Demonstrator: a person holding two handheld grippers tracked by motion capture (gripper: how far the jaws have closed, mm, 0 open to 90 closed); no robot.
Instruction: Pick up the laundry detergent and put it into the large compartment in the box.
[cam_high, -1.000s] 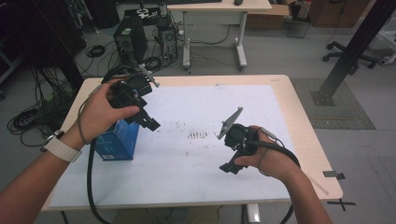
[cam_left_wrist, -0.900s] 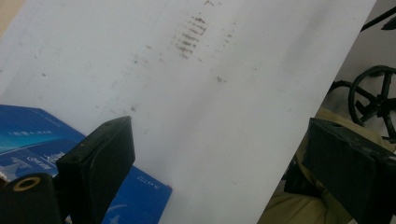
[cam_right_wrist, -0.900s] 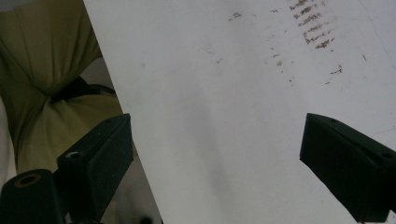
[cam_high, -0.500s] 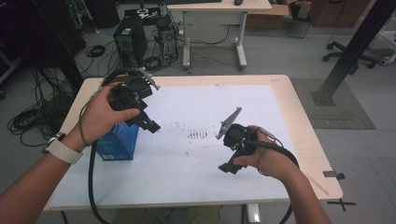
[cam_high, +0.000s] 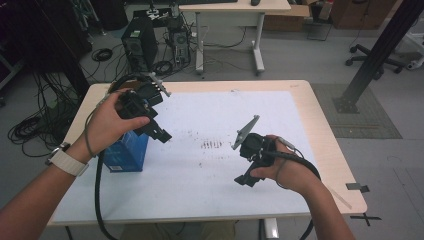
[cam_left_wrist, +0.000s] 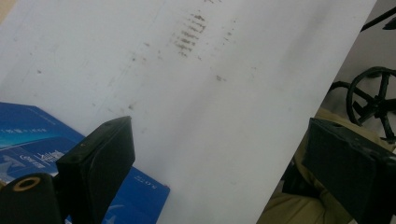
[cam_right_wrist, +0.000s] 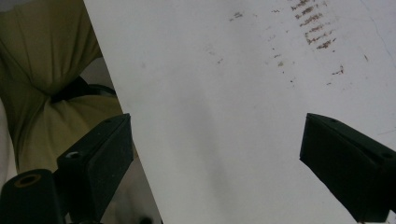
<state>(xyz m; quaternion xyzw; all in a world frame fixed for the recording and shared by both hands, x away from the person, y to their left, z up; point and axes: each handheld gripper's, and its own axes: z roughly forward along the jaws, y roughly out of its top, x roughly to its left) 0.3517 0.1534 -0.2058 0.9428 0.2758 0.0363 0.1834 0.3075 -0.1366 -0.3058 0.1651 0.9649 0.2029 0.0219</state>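
While the left gripper (cam_high: 159, 134) hangs above the table's left side with its jaws spread wide and empty, the blue box (cam_high: 125, 152) stands just below it, near the left edge of the white sheet (cam_high: 200, 180). Further right, the right gripper (cam_high: 246, 179) hovers over the sheet's near part, jaws likewise wide apart, holding nothing, well apart from the box

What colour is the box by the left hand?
The rectangular cardboard box is blue with white print, clearest in the left gripper view.
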